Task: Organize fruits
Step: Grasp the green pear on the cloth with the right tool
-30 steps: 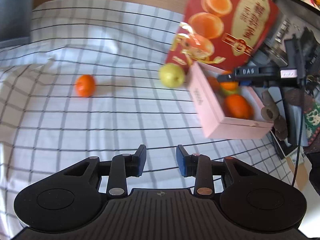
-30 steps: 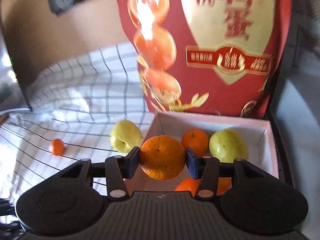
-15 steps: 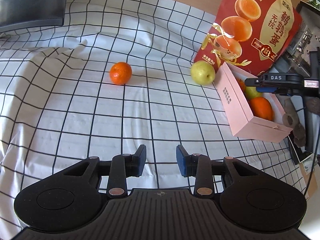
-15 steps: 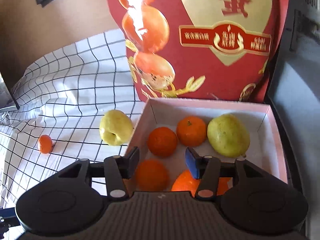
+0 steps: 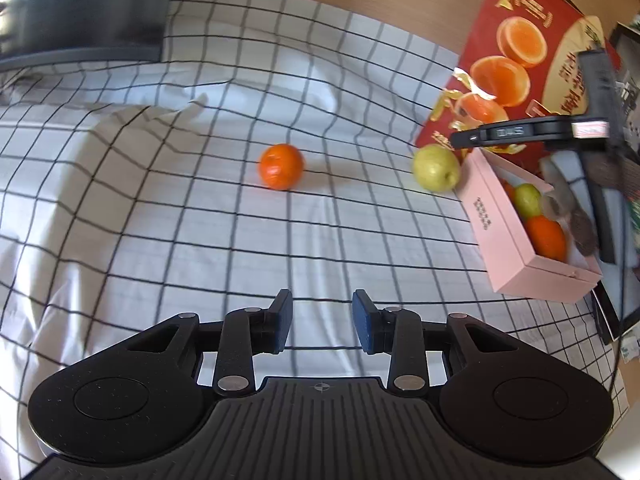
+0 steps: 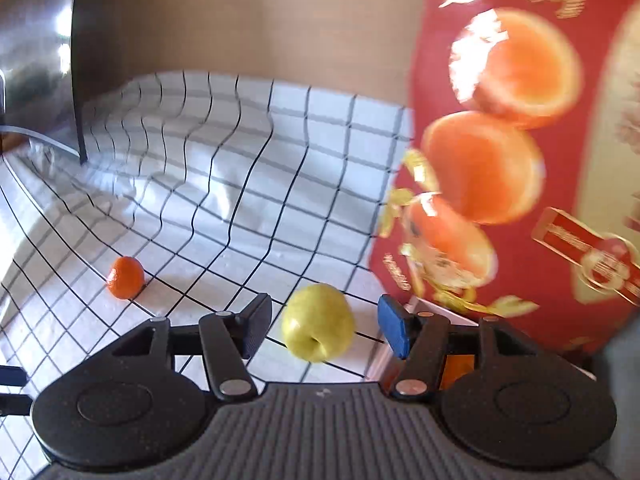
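A white cloth [image 5: 168,208] with a black grid, creased and rumpled, is spread over the tabletop, with a wooden wall [image 6: 248,20] behind it. A mandarin [image 5: 281,166] lies alone on the cloth; a yellow-green apple [image 6: 318,328] rests just beside the pink box [image 5: 516,248], in which more fruit is held. A red printed carton [image 6: 520,160] is stood behind the box. The left tool [image 5: 322,318] is held released over bare cloth. The right tool [image 6: 324,330], its jaws just opened wider, is framed around the apple without being pressed on it.
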Demonstrator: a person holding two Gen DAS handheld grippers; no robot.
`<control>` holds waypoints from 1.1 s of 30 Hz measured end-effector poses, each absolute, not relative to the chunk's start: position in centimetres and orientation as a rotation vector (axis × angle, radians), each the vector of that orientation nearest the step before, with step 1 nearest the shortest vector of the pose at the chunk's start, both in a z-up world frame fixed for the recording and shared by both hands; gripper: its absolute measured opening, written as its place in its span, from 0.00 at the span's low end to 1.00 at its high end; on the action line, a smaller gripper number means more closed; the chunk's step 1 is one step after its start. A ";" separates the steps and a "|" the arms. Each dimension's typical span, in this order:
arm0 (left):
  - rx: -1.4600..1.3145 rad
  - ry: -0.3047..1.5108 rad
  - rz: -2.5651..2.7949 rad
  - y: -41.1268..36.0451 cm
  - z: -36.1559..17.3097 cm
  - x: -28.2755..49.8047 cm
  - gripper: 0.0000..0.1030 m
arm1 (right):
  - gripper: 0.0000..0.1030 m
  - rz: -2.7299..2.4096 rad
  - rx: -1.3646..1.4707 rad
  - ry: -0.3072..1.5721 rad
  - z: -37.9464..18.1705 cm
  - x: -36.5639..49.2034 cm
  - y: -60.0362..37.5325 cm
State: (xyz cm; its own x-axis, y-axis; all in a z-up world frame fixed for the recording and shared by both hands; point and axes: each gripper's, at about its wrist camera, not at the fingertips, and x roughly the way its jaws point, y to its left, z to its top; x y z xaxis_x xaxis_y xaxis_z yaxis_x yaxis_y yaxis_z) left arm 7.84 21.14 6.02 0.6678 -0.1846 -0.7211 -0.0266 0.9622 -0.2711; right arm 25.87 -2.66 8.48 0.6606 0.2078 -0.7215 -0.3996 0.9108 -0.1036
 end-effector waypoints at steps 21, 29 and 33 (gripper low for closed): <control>-0.326 0.848 -0.048 25.4 4.6 7.0 0.36 | 0.57 0.243 -0.420 0.973 2.6 30.3 2.1; -0.303 0.855 -0.082 24.5 4.1 8.7 0.36 | 0.57 0.405 -0.276 0.898 6.5 22.0 3.2; -0.275 0.850 -0.114 23.6 4.2 10.0 0.36 | 0.57 0.465 -0.234 0.888 6.8 16.6 3.3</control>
State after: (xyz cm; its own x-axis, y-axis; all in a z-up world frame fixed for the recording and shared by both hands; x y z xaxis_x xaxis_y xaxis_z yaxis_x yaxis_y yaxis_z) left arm 10.04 23.56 4.18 0.6563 -0.2085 -0.7251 -0.0100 0.9586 -0.2846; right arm 16.58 3.27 6.82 0.5400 0.2921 -0.7894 -0.4823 0.8760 -0.0058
